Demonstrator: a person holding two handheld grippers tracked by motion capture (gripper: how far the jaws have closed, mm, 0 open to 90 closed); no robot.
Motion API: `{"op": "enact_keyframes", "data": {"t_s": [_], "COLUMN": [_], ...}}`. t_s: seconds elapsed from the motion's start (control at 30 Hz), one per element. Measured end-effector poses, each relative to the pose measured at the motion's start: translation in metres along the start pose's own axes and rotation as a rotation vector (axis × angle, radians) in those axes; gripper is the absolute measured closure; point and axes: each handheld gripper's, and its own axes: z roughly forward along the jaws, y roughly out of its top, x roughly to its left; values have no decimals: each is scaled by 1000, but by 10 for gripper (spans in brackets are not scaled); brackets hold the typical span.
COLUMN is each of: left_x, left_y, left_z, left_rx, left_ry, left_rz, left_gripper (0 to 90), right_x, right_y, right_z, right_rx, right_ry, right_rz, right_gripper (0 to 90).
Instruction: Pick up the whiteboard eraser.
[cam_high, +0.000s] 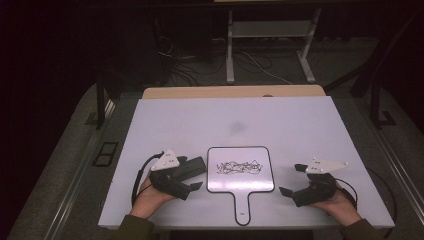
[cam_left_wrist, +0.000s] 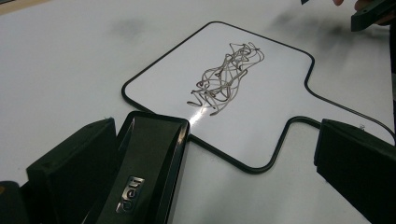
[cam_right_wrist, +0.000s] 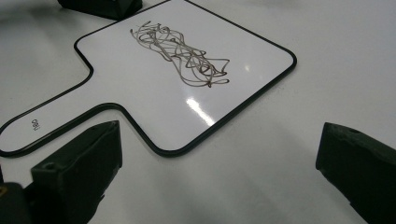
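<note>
A small paddle-shaped whiteboard (cam_high: 240, 184) with a black rim lies flat near the table's front edge, its handle toward me. A dark scribble (cam_high: 240, 166) covers its middle. A black eraser (cam_high: 194, 166) rests on the table at the board's left corner. My left gripper (cam_high: 192, 176) stands open around the eraser (cam_left_wrist: 149, 158), which lies beside one jaw while the other jaw stays far off. Right of the board, my right gripper (cam_high: 291, 179) is open with nothing between its jaws. The board (cam_right_wrist: 140, 88) and scribble (cam_right_wrist: 182, 53) lie ahead of the right gripper (cam_right_wrist: 218, 135).
The white tabletop (cam_high: 300, 125) has a faint grey smudge (cam_high: 236, 127) beyond the board. A wooden strip (cam_high: 235, 92) runs along the far edge. Behind it stand white frame legs (cam_high: 230, 55) and loose cables (cam_high: 200, 70) on the floor.
</note>
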Motion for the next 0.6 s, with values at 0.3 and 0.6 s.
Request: {"op": "enact_keyframes", "data": {"t_s": [0.3,0.6], "left_x": [-1,-2], "left_y": [2,6], "left_z": [0,-1], "left_rx": [2,5], "left_ry": [3,3], "left_rz": [-3,16], "left_gripper": [0,0], "right_x": [-2,-2], "right_y": [0,0], "right_z": [-2,-5], "right_rx": [-18,-39], "right_ry": [2,-4], "right_rz": [8,11], "right_gripper": [0,0]}}
